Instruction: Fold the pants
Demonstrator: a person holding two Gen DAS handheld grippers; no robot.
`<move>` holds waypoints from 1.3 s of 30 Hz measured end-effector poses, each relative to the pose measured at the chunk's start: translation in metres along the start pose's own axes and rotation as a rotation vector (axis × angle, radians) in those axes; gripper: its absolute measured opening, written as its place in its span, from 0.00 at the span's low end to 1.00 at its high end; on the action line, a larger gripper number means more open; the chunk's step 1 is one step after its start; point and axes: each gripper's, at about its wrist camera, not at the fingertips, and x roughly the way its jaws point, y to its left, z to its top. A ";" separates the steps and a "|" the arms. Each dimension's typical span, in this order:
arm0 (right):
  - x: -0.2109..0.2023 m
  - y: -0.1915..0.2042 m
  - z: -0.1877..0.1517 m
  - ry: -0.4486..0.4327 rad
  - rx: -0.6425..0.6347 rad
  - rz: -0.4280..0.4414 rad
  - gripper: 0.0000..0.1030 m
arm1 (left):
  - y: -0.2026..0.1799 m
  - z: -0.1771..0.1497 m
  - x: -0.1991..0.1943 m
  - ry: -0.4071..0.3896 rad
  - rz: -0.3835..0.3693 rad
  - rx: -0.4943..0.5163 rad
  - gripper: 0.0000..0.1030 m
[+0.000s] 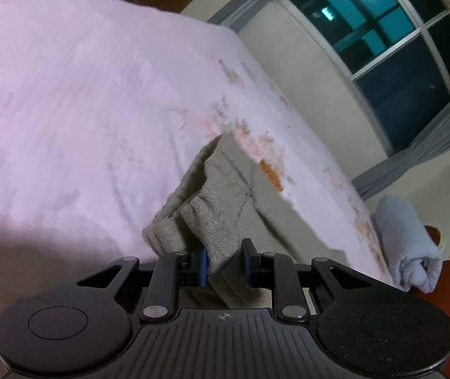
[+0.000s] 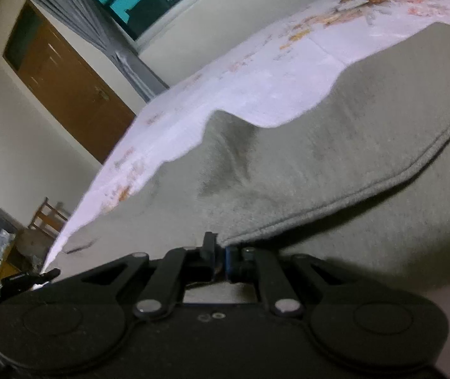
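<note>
Two claws are clamped on the grey-green pants [image 2: 319, 164], which lie spread on the bed [image 1: 67, 110]. The left claw [image 1: 224, 267] is pinched narrowly on a bunched cuff, its fleecy inside turned out; the right claw [image 2: 220, 257] is fully closed on a stitched hem edge. The long axis is judged to run from the claws toward the bed's patterned far edge, though neither end of it is shown clearly. Slippage of the thin hem is the likely fault; uneven pulling would skew the fold.
</note>
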 end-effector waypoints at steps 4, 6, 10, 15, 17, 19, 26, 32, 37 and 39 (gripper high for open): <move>0.014 -0.009 -0.005 0.044 0.030 -0.036 0.00 | -0.007 0.000 0.003 -0.006 0.017 0.035 0.22; 0.011 -0.009 -0.004 0.048 0.051 -0.020 0.06 | -0.012 0.000 0.002 -0.008 0.030 0.057 0.30; -0.028 -0.026 0.002 -0.002 0.141 0.004 0.25 | -0.034 -0.006 -0.027 -0.093 0.142 0.139 0.79; -0.100 -0.073 0.015 -0.139 0.244 -0.022 0.26 | -0.083 -0.046 -0.055 -0.156 0.122 0.235 0.83; -0.125 -0.086 0.025 -0.189 0.226 -0.078 0.26 | -0.112 -0.068 -0.044 -0.139 0.126 0.296 0.83; -0.142 -0.095 0.035 -0.225 0.197 -0.144 0.26 | -0.144 -0.094 -0.027 -0.127 0.107 0.355 0.83; -0.160 -0.137 0.074 -0.290 0.198 -0.219 0.26 | -0.236 -0.166 0.042 -0.007 0.087 0.475 0.84; -0.139 -0.199 0.109 -0.301 0.318 -0.199 0.24 | -0.245 -0.203 0.084 0.057 0.208 0.542 0.90; -0.109 -0.249 0.131 -0.290 0.457 -0.178 0.23 | -0.242 -0.204 0.085 0.049 0.209 0.536 0.91; -0.096 -0.266 0.133 -0.271 0.519 -0.176 0.22 | -0.244 -0.208 0.087 0.043 0.215 0.549 0.95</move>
